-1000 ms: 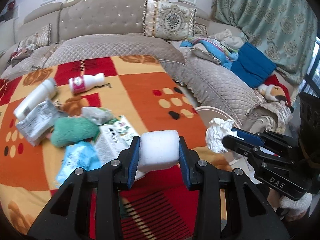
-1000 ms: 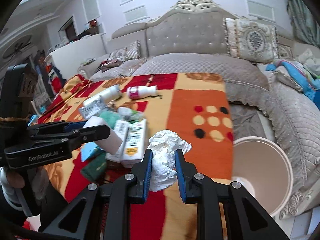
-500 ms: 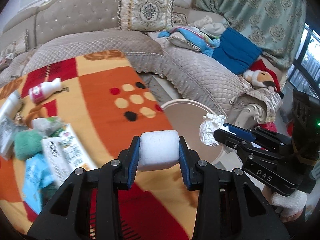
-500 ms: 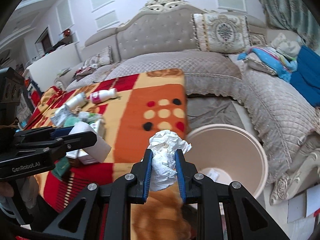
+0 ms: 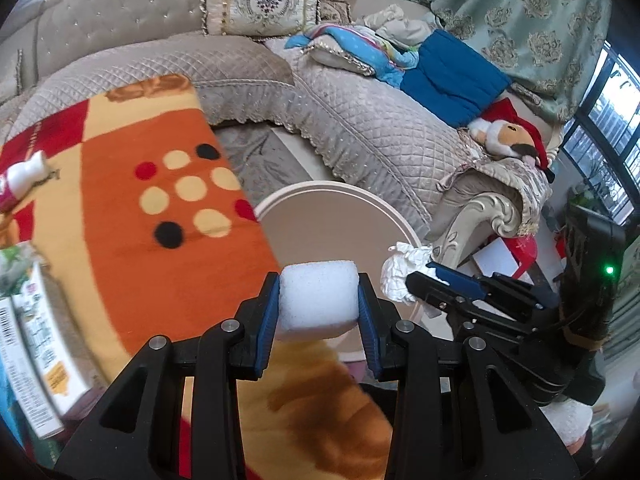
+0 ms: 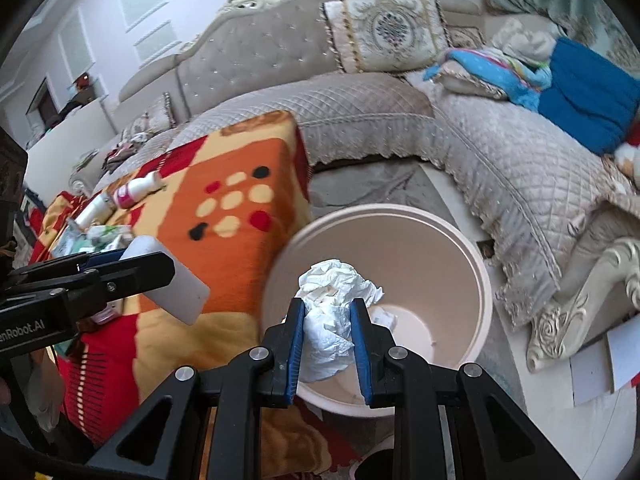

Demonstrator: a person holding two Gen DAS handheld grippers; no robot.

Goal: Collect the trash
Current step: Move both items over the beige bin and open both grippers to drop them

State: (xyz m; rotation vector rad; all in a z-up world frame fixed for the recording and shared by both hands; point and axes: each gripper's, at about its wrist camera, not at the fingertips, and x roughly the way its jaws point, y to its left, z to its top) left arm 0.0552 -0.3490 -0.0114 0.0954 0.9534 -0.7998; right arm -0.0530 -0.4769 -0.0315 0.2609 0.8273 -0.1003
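My left gripper (image 5: pixel 318 304) is shut on a white foam block (image 5: pixel 318 300), held above the blanket's right edge just short of the pale pink bin (image 5: pixel 332 216). My right gripper (image 6: pixel 326 320) is shut on a crumpled white tissue (image 6: pixel 332 312) and holds it over the open bin (image 6: pixel 480 280). The right gripper with its tissue (image 5: pixel 404 276) also shows in the left wrist view, beside the bin rim. The left gripper and block (image 6: pixel 172 288) show at the left of the right wrist view. A scrap of paper (image 6: pixel 386 316) lies in the bin's bottom.
An orange, red and yellow blanket (image 5: pixel 132 168) covers the table, with cartons (image 5: pixel 36 344), a small white and pink bottle (image 6: pixel 136 190) and other litter (image 6: pixel 96 232) at its left. A grey quilted sofa (image 6: pixel 500 168) wraps behind and right of the bin.
Both grippers have swung right from the litter pile toward the bin, each keeping its load. The right gripper's tissue now hangs over the bin opening.
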